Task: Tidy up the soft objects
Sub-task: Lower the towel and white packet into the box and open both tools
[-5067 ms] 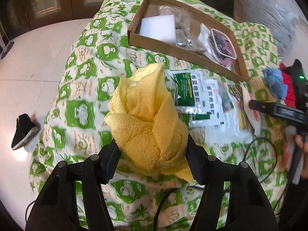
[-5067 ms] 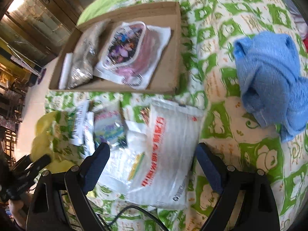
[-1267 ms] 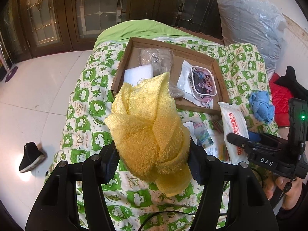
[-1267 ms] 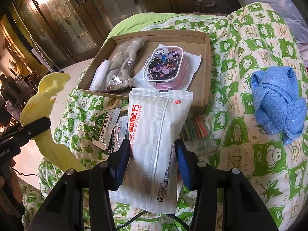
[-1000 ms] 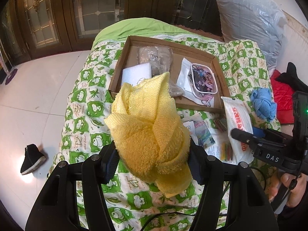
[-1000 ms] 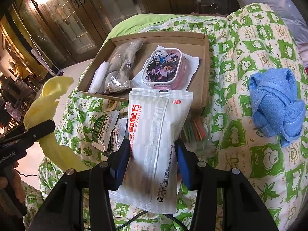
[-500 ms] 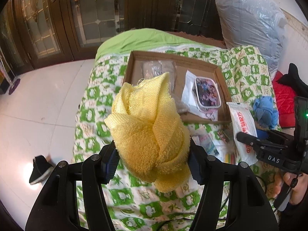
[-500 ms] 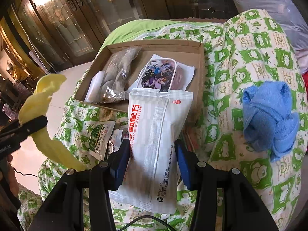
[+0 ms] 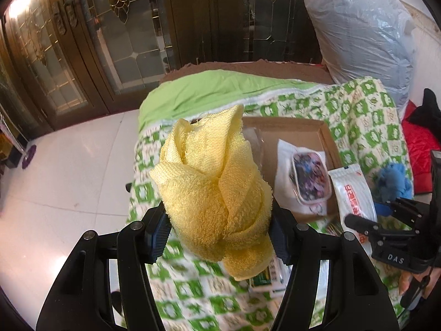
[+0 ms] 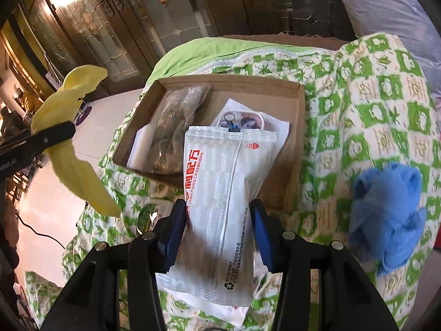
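Observation:
My left gripper [image 9: 219, 233] is shut on a knotted yellow towel [image 9: 212, 190] and holds it in the air in front of the cardboard box [image 9: 328, 138]. The towel also shows in the right wrist view [image 10: 71, 149]. My right gripper [image 10: 219, 230] is shut on a white plastic packet with red print [image 10: 223, 195], held above the box's near edge [image 10: 299, 143]. The packet also shows in the left wrist view [image 9: 354, 195]. A knotted blue towel [image 10: 386, 215] lies on the green-and-white quilt [image 10: 372, 104] to the right of the box.
The box holds a grey bagged bundle [image 10: 176, 127], a white pad [image 10: 140, 146] and a pink patterned case on white paper [image 10: 242, 118]. Small sachets [image 10: 146, 218] lie on the quilt. A large grey plastic bag [image 9: 363, 33] and a red item [image 9: 421, 160] sit at the right. White tiled floor [image 9: 69, 165] lies to the left.
Both grippers have risen and tilted up, so the doors behind the bed fill more of the view. The towel and packet stay gripped. The box looks smaller and lower.

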`<state>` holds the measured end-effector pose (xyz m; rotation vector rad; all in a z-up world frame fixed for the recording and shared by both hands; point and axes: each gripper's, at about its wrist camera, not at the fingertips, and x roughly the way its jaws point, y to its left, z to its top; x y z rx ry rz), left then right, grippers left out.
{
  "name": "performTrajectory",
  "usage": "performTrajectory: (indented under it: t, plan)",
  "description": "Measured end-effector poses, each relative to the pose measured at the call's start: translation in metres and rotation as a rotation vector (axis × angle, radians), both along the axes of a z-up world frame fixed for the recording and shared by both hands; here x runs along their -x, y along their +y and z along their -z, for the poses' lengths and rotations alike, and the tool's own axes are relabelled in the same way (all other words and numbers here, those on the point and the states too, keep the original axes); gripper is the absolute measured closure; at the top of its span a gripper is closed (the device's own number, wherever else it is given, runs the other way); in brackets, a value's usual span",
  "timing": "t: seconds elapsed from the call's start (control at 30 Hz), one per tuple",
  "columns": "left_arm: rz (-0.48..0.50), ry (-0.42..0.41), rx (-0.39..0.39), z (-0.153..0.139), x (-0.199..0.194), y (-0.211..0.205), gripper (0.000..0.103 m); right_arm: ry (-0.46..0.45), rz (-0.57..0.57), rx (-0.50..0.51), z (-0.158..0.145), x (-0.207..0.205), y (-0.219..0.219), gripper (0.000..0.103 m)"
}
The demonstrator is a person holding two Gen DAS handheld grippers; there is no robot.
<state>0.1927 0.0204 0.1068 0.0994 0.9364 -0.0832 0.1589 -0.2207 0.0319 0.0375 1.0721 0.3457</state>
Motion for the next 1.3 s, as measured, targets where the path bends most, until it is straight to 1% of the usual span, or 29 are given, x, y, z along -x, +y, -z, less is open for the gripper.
performTrajectory:
  t: [0.13,0.23,0.4,0.5,0.6,0.67,0.73,0.83,0.93,1.1,1.17,1.23,1.27,1.3]
  plan:
    - [0.004,-0.002,-0.029,-0.003,-0.025,0.002,0.041,-0.008,-0.005,-0.007,-0.001,-0.021,0.01,0.056]
    - [0.01,0.006,-0.046,0.003,-0.042,0.003,0.041,-0.027,-0.015,-0.009,-0.005,-0.041,0.023,0.056]
    - [0.011,0.05,-0.066,0.031,-0.066,0.005,0.041,-0.034,-0.031,-0.034,0.0,-0.068,0.042,0.056]
    - [0.006,0.08,-0.068,0.051,-0.078,0.007,0.041,-0.018,-0.027,-0.049,0.014,-0.081,0.049,0.055]
    - [0.006,0.1,-0.078,0.066,-0.087,0.008,0.041,0.021,-0.02,-0.064,0.034,-0.089,0.054,0.055]
    - [0.005,0.097,-0.094,0.072,-0.092,0.008,0.041,0.034,-0.022,-0.041,0.046,-0.093,0.058,0.055]
    - [0.001,0.095,-0.095,0.075,-0.099,0.009,0.041,0.026,-0.021,-0.011,0.051,-0.095,0.063,0.055]
    - [-0.008,0.098,-0.091,0.079,-0.114,0.01,0.041,-0.022,-0.023,0.036,0.049,-0.097,0.07,0.055]
    - [-0.011,0.114,-0.1,0.087,-0.124,0.009,0.041,-0.025,-0.017,0.038,0.05,-0.104,0.074,0.055]
    - [-0.021,0.124,-0.085,0.099,-0.124,0.013,0.041,-0.064,-0.032,0.079,0.052,-0.103,0.076,0.054]
    - [-0.022,0.117,-0.079,0.098,-0.122,0.015,0.039,-0.086,-0.026,0.08,0.05,-0.101,0.077,0.048]
    - [-0.029,0.113,-0.068,0.095,-0.123,0.019,0.036,-0.094,-0.016,0.064,0.048,-0.099,0.076,0.026]
    - [-0.034,0.108,-0.063,0.093,-0.123,0.02,0.036,-0.097,-0.015,0.05,0.047,-0.099,0.075,0.024]
    - [-0.038,0.101,-0.051,0.089,-0.122,0.022,0.036,-0.105,-0.013,0.038,0.045,-0.098,0.075,0.024]
